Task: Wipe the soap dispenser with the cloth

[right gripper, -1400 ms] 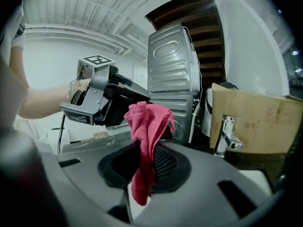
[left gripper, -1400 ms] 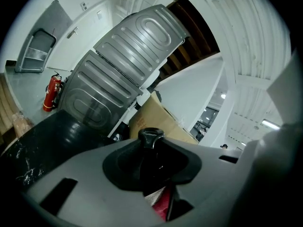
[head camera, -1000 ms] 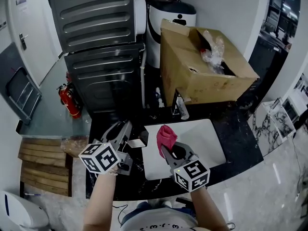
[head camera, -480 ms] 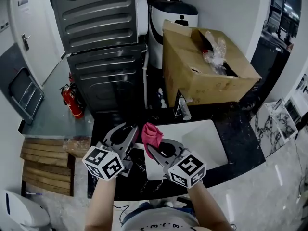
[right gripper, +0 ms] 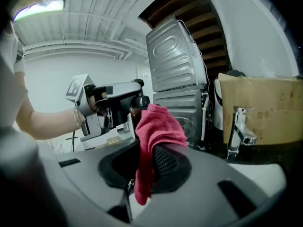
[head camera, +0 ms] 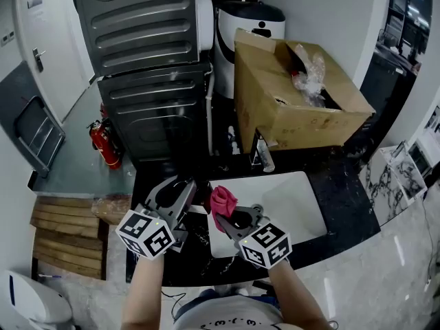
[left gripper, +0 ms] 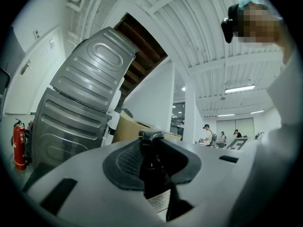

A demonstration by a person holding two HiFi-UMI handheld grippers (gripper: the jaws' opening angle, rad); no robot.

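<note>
The left gripper (left gripper: 152, 161) has its fingers clamped on a dark brown plastic soap dispenser (left gripper: 153, 173) with a black pump head and a pale label low on its body. The bottle stands upright between the ribbed pads and is held in the air above the near edge of the black counter (head camera: 344, 199).

The right gripper (right gripper: 144, 168) has its fingers closed on a red, bunched-up cloth (right gripper: 159, 126). One end of the cloth hangs down between the fingers and the fuller end rises above them. In the right gripper view this upper bunch sits directly in front of the dispenser, right beside it. Whether the two actually touch cannot be told.

Both grippers meet over the left part of a white rectangular sink (head camera: 297, 199). A chrome tap (right gripper: 239, 127) stands behind it. Further back are a brown cardboard box (head camera: 289, 108) and a grey ribbed machine (head camera: 144, 60).
</note>
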